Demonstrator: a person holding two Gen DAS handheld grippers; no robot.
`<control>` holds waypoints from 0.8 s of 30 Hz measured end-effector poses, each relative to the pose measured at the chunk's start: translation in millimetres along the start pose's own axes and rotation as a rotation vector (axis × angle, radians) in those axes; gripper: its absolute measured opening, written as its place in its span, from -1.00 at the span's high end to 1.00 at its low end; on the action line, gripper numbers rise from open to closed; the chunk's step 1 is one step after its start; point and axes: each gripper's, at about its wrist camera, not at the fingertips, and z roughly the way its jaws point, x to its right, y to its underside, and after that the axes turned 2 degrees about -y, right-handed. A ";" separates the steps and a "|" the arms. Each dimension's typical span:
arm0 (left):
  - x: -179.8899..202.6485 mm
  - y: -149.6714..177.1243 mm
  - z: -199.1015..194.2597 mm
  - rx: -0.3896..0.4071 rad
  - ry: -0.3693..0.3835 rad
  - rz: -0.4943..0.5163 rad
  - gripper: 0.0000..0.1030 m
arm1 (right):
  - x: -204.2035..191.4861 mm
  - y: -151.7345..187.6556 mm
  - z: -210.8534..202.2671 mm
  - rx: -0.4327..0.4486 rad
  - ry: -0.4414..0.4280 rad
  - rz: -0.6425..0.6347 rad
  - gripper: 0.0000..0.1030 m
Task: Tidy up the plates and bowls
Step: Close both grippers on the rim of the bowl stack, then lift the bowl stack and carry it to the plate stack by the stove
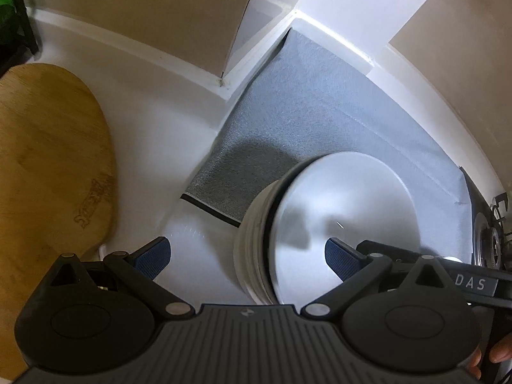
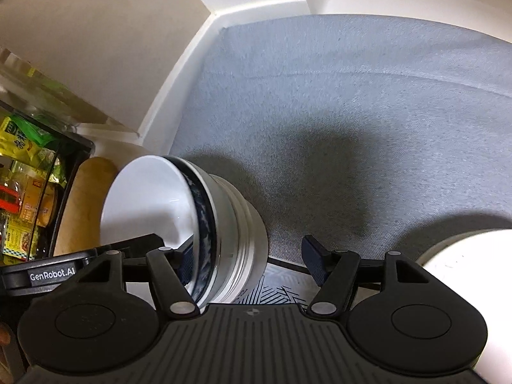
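Gaping right gripper [image 2: 249,260] around stacked bowls [image 2: 198,224], seemingly.

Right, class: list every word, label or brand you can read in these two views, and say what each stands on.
"DAS": on the other tool's grey bar.
"GenRobot.AI": on the other tool's black bar.
Burnt-in mark on the wooden board: blurred, unreadable.
Print on the yellow packets: too small to read.

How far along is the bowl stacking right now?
Done: several bowls are nested in one stack at the edge of the grey mat. In hand: the left tool and right tool straddle its rim, not clamped. Left: a white dish nearby sits apart.
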 end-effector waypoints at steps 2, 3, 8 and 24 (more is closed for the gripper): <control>-3.1 -1.2 6.8 -0.010 -0.005 -0.012 -0.99 | -2.8 -1.6 5.8 -0.010 0.005 -0.004 -0.34; -4.3 -2.3 9.2 -0.017 -0.004 -0.017 -0.99 | -3.2 -2.4 8.3 -0.016 0.005 -0.005 -0.34; -12.0 -3.2 17.1 -0.036 0.018 -0.055 -1.00 | -1.1 -6.9 17.3 -0.032 -0.005 -0.002 -0.45; -34.6 1.1 17.0 -0.017 0.272 -0.112 -0.25 | 4.7 -5.1 25.2 -0.028 -0.127 0.024 -0.17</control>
